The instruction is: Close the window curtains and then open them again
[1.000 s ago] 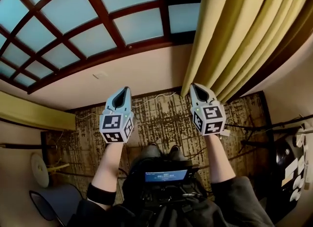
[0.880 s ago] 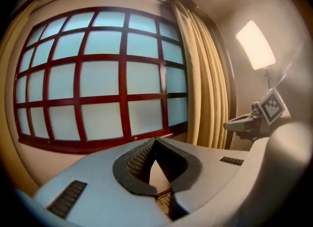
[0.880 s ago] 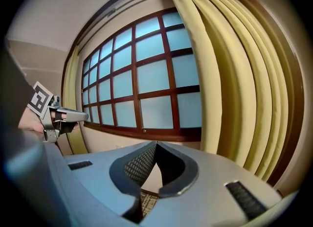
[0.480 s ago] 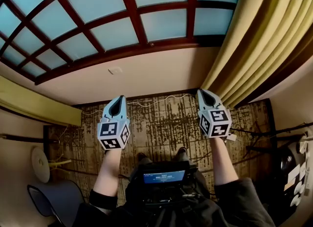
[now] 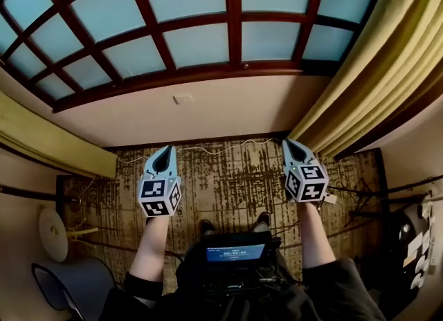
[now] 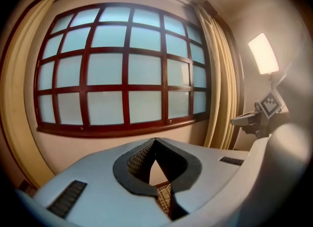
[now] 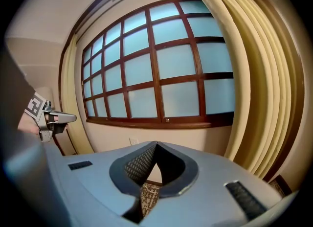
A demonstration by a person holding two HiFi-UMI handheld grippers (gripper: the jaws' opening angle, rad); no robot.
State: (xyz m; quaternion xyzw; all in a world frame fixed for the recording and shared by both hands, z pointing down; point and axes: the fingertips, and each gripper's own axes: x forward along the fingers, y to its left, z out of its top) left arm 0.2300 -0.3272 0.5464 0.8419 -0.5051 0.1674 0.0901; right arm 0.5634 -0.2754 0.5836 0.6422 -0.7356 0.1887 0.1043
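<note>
A wide window with a red-brown wooden grid fills the top of the head view. A yellow curtain hangs gathered at its right side and another at its left, so the glass is uncovered. My left gripper and right gripper are held side by side over the carpet, pointing at the wall under the sill. Both are shut with nothing in them. The right gripper's tip is just left of the right curtain's hem, apart from it. From the left gripper view I see the window and right curtain.
A patterned carpet lies below, with a white cable along the wall foot and a socket under the sill. A dark chair stands at lower left, black stands at right. A lit lamp panel glows at right.
The right gripper's tip was at the right curtain's edge; now both grippers have shifted left along the window and sit lower in the view. More of the window's middle shows.
</note>
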